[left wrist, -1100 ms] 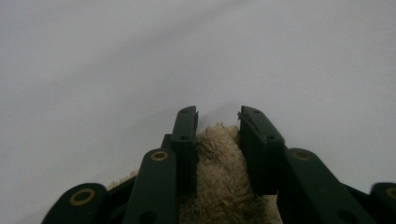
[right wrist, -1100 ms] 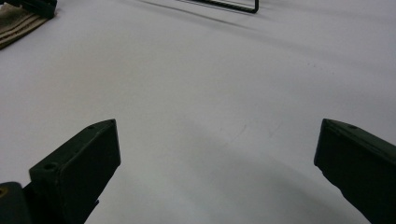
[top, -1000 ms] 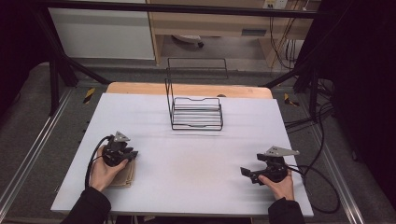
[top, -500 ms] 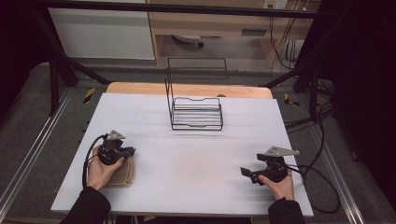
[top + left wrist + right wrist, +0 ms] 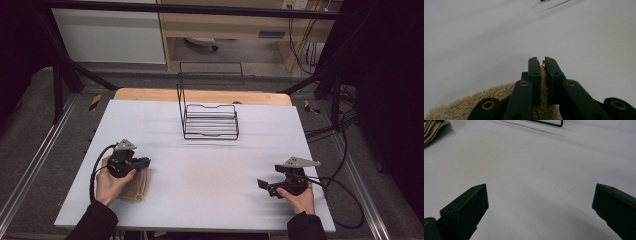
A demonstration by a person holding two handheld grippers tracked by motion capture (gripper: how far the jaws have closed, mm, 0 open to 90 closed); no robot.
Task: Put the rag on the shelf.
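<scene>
A: Left gripper, lower left of the high view, is sitting over the towel. Jaws have just been closing; in the left gripper view they are now pinching a ridge of beige pile between the pads.

B: Why pinching at the edge?

A: Probably to be getting 1 layer free of the table so it can be lifted or folded. The towel is lying flat, folded, at the lower left, partly under the hand.

B: Right gripper?

A: Resting at the lower right, jaws standing wide apart with nothing between them, likely waiting its turn.

B: And the rack?

A: Standing top centre, well apart from both.
</scene>
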